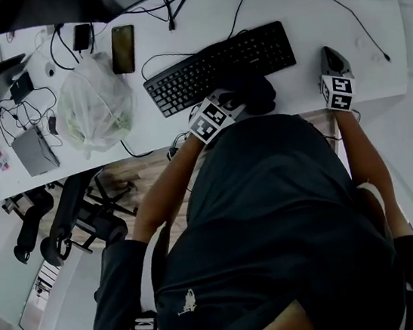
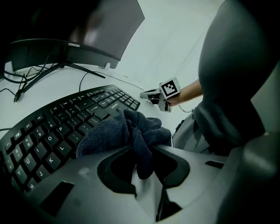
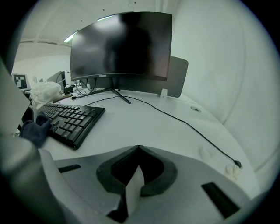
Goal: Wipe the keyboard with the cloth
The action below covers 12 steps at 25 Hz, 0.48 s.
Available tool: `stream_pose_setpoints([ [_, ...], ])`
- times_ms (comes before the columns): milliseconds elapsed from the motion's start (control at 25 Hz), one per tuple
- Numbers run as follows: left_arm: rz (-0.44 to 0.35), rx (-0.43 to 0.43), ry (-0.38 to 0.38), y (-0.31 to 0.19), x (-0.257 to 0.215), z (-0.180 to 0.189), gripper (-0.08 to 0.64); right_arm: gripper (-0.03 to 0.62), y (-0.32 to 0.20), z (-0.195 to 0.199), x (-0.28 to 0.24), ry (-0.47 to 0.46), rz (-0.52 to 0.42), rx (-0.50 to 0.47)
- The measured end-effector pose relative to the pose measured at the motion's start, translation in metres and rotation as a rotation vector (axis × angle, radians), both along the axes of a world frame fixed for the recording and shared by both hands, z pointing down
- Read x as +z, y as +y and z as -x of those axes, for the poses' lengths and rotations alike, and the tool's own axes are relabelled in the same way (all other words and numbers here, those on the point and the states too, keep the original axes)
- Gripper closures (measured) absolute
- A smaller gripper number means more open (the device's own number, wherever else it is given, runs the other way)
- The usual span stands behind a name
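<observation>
A black keyboard lies on the white desk, in front of the monitor. My left gripper is at the keyboard's near edge, shut on a dark blue cloth. In the left gripper view the bunched cloth is pinched between the jaws and rests on the keyboard's front right keys. My right gripper hovers over bare desk to the right of the keyboard. Its jaws are shut with nothing between them. From there the keyboard and cloth show at the left.
A curved monitor stands behind the keyboard, and a thin cable crosses the desk on the right. A phone, a clear plastic bag and tangled cables lie at the left. An office chair stands beside the desk.
</observation>
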<state>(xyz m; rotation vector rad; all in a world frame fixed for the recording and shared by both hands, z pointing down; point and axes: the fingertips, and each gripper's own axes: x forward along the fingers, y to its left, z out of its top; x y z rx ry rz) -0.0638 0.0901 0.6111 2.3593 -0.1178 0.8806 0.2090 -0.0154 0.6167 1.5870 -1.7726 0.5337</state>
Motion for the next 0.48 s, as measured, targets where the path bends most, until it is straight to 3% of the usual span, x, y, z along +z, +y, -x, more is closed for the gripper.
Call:
stream_pose_setpoints([
  [200, 0.019, 0.042, 0.004, 0.002, 0.0, -0.003, 0.474, 0.583, 0.0, 0.0, 0.001, -0.033, 0.016, -0.002],
  [480, 0.048, 0.096, 0.016, 0.006, -0.003, -0.021, 0.474, 0.583, 0.0, -0.003, 0.003, -0.155, 0.06, -0.003],
])
